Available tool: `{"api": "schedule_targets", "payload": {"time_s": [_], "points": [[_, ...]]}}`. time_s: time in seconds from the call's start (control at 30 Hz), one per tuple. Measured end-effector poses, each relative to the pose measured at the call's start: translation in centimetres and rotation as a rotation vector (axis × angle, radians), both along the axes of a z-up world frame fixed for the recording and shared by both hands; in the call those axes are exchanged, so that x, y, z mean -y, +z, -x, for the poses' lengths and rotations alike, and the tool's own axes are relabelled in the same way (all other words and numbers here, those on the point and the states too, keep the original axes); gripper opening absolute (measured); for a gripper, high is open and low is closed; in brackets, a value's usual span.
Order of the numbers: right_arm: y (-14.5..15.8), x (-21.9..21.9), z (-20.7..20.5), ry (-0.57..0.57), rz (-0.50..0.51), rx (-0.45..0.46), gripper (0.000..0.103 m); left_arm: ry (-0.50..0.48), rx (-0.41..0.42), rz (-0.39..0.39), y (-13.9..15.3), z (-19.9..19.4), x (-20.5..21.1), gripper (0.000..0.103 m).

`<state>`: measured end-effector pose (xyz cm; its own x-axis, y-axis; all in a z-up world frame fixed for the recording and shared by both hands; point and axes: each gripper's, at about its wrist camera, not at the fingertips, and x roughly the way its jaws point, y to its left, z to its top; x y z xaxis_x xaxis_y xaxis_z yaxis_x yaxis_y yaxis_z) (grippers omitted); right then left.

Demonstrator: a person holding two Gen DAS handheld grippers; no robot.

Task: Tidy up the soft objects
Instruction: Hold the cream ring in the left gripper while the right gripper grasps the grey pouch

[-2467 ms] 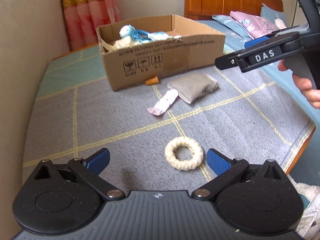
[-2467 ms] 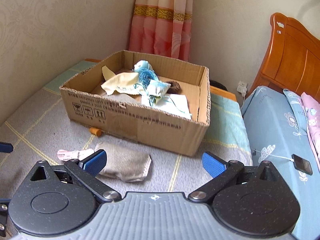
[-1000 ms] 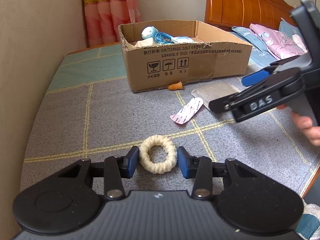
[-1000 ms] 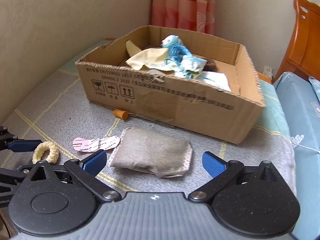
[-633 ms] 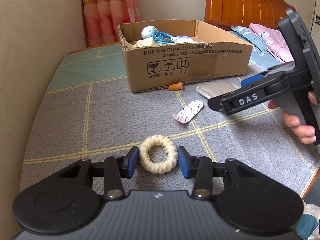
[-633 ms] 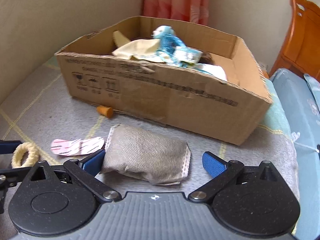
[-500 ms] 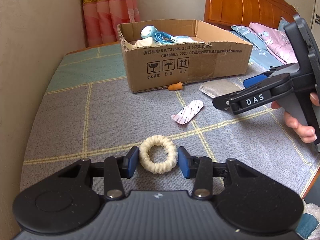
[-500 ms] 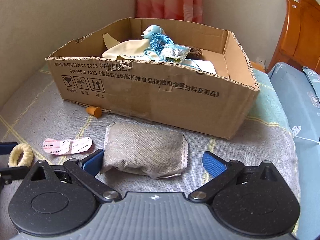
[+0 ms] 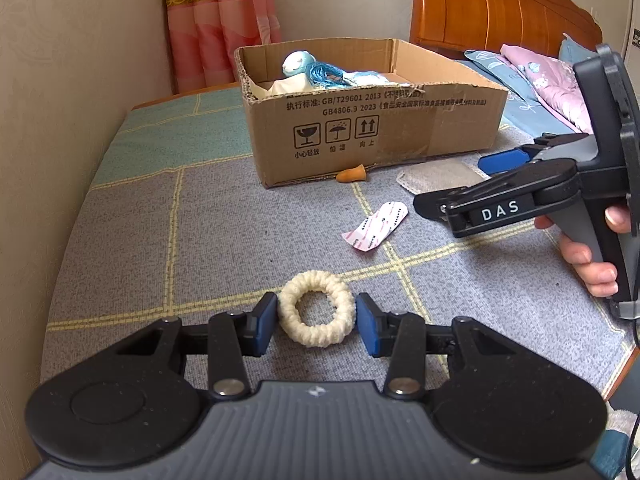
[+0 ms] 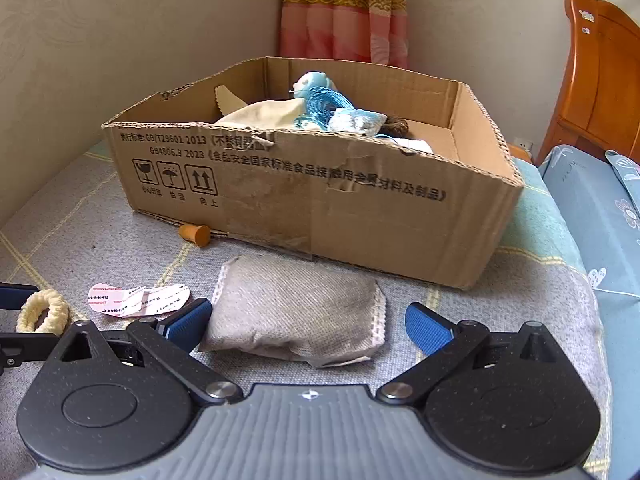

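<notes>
My left gripper (image 9: 316, 324) is shut on a cream knitted ring (image 9: 317, 319), pads touching both its sides, low over the grey bed cover. The ring also shows at the left edge of the right wrist view (image 10: 42, 314). My right gripper (image 10: 308, 324) is open, its pads on either side of a grey fabric pouch (image 10: 296, 312) lying in front of the cardboard box (image 10: 360, 216). The box holds a cream cloth, a blue yarn doll (image 10: 316, 100) and other soft items. The right gripper shows from the side in the left wrist view (image 9: 520, 200).
A pink-and-white wrapper (image 9: 376, 226) and an orange earplug (image 9: 352, 174) lie on the cover (image 9: 224, 236) before the box. A wall runs along the left, a curtain (image 9: 224, 20) behind. A wooden headboard (image 9: 500, 12) and pillows are at right.
My left gripper closed around the cream ring and has held still since. My right gripper moved down and forward until its open pads straddle the grey pouch.
</notes>
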<state>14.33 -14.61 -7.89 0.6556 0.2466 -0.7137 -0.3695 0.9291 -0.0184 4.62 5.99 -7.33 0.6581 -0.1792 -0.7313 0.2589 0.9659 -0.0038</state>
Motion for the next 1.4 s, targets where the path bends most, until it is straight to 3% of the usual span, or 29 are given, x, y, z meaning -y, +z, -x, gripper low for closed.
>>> {"api": "schedule_targets", "payload": {"time_s": [0.27,0.4,0.53,0.67,0.8,1.13,1.4], "points": [[-0.1,-0.9,-0.3,0.021,-0.008,0.021,0.102,0.009,0.0,-0.004,0.0,0.1,0.1,0.045],[0.2,-0.8,0.0,0.018,-0.009,0.026,0.087,0.029,0.004,-0.015,-0.1,0.1,0.1,0.055],[0.5,-0.6,0.4,0.008,-0.003,0.032,0.077,0.035,0.001,-0.004,-0.1,0.0,0.0,0.055],[0.8,-0.7,1.0,0.01,0.013,0.045,0.067,0.034,-0.002,0.001,-0.1,-0.1,0.0,0.053],[1.5,-0.6,1.5,0.01,0.012,0.044,0.06,0.02,-0.005,0.004,0.0,0.0,0.2,0.041],[3.0,0.7,3.3,0.003,0.016,0.059,0.058,-0.008,-0.004,-0.016,0.8,0.4,0.4,0.037],[5.1,2.1,4.9,0.027,0.022,0.071,0.058,-0.054,0.02,0.032,4.4,0.1,-0.1,0.037]]}}
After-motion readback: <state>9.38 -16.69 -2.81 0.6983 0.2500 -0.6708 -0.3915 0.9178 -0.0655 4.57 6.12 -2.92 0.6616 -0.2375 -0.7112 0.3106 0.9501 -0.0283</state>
